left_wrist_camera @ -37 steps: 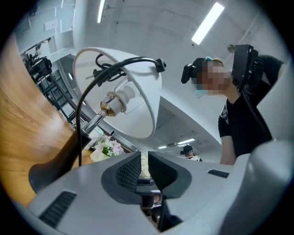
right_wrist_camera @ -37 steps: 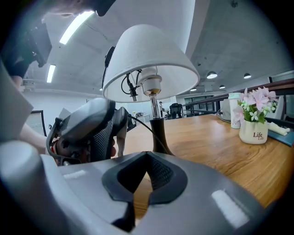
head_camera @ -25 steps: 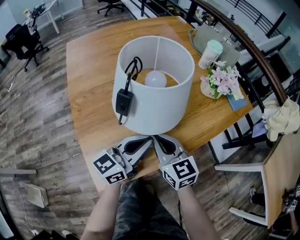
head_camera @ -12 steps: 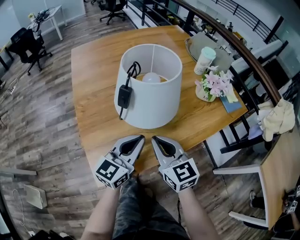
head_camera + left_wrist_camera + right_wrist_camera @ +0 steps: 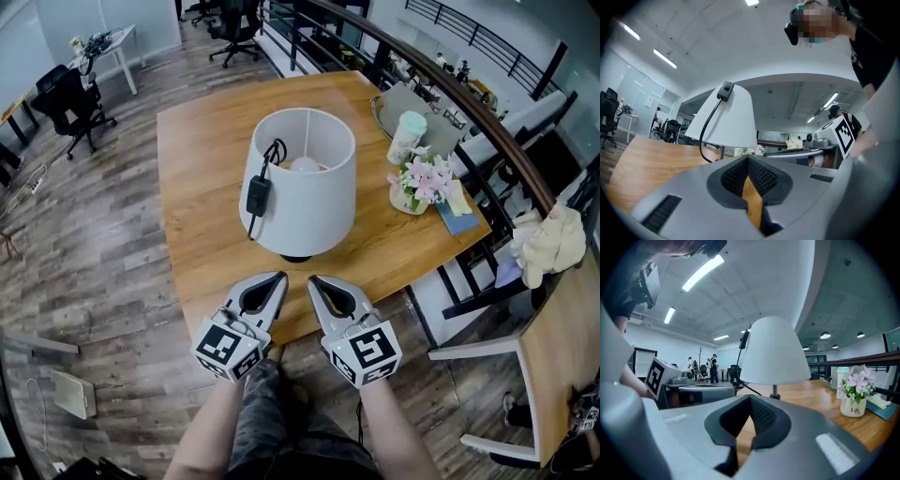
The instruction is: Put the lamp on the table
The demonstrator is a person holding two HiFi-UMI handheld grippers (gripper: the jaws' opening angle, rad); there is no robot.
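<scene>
The lamp [image 5: 300,192] stands upright on the wooden table [image 5: 202,141], with a white shade, a bulb inside and a black cord with a switch [image 5: 257,197] hanging over the shade's rim. My left gripper [image 5: 279,277] and right gripper [image 5: 314,279] lie side by side at the table's near edge, a short way from the lamp's dark foot. Both are shut with nothing between the jaws. The lamp [image 5: 726,117] rises beyond my left gripper [image 5: 748,158] in the left gripper view. It also shows as the lamp [image 5: 774,352] past my right gripper [image 5: 750,398].
A small vase of pink flowers [image 5: 419,183], a lidded cup [image 5: 405,137], a grey tray [image 5: 431,108] and a blue book [image 5: 461,208] sit along the table's right side. A railing and chairs [image 5: 487,347] stand to the right, an office chair [image 5: 66,98] at far left.
Both grippers have drawn back from under the lamp's shade to the table's near edge, and now stand apart from the lamp. The lamp looks smaller and farther off.
</scene>
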